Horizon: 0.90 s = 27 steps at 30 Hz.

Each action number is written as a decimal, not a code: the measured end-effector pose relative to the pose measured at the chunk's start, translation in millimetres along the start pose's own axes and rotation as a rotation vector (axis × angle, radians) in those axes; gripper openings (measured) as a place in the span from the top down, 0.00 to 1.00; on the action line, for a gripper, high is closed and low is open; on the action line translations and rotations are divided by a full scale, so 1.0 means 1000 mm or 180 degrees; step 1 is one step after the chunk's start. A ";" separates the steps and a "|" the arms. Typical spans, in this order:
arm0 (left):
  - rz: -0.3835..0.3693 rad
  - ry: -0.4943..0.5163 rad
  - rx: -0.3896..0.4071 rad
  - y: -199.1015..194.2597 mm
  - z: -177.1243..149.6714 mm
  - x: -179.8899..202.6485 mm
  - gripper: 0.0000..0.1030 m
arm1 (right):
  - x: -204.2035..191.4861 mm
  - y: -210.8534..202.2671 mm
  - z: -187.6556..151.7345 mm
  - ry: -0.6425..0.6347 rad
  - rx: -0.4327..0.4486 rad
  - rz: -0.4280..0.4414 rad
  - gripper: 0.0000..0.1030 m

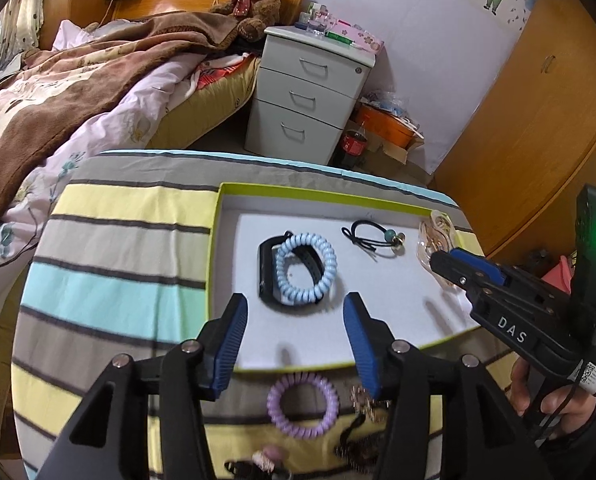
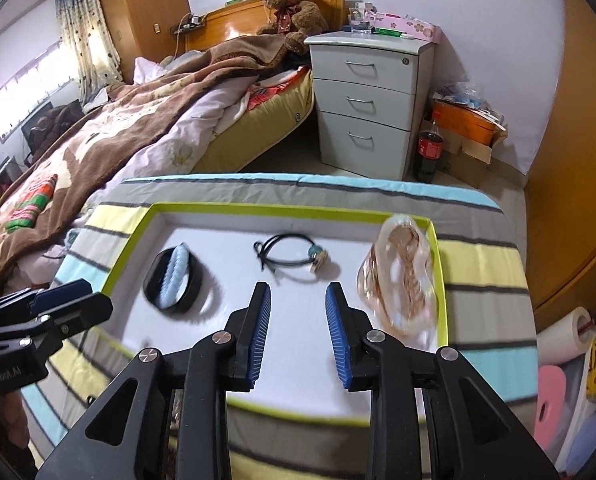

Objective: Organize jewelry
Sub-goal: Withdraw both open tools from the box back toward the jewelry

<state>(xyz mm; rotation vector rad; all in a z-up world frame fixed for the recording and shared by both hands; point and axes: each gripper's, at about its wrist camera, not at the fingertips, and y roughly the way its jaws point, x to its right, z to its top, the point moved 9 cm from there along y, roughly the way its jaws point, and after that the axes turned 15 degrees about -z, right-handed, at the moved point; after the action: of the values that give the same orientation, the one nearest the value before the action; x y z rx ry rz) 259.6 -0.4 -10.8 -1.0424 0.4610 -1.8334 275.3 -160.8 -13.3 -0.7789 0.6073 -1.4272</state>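
A white tray with a lime rim (image 1: pixel 317 192) lies on the striped cloth. In it are a pale blue coil hair tie (image 1: pixel 305 268) on a black band (image 1: pixel 266 268), a black beaded hair tie (image 1: pixel 371 238), and a clear bag of gold chain (image 1: pixel 437 232) at the right rim. My left gripper (image 1: pixel 296 300) stands open just short of the blue coil, nothing between its fingers. A purple coil hair tie (image 1: pixel 302 406) and dark and gold pieces (image 1: pixel 361 400) lie on the cloth in front of the tray. My right gripper (image 2: pixel 298 288) is open and empty over the tray, left of the bag (image 2: pixel 401 276).
The striped cloth (image 2: pixel 481 256) covers a small table with its far edge near the tray. A bed with a brown blanket (image 2: pixel 118 128) lies at the left. A white drawer unit (image 2: pixel 365 104), a cola bottle (image 2: pixel 429 152) and a wooden wardrobe (image 1: pixel 537 100) stand behind.
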 end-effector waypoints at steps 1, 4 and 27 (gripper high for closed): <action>-0.0003 0.0005 0.0013 -0.004 -0.003 0.000 0.46 | 0.000 -0.005 -0.005 0.0001 0.0014 0.0012 0.71; 0.0000 0.0013 0.0031 -0.016 -0.012 -0.001 0.44 | -0.002 -0.018 -0.016 0.0014 0.0043 0.0095 0.71; -0.0056 -0.0236 0.0176 -0.078 -0.097 -0.042 0.12 | -0.085 -0.053 -0.114 -0.0787 0.0021 0.0846 0.59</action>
<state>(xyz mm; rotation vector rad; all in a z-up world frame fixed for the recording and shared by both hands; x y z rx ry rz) 145.7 61.6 -32.1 -1.0759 0.3560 -1.8063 147.7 -87.2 -50.9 -0.8219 0.4941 -1.0705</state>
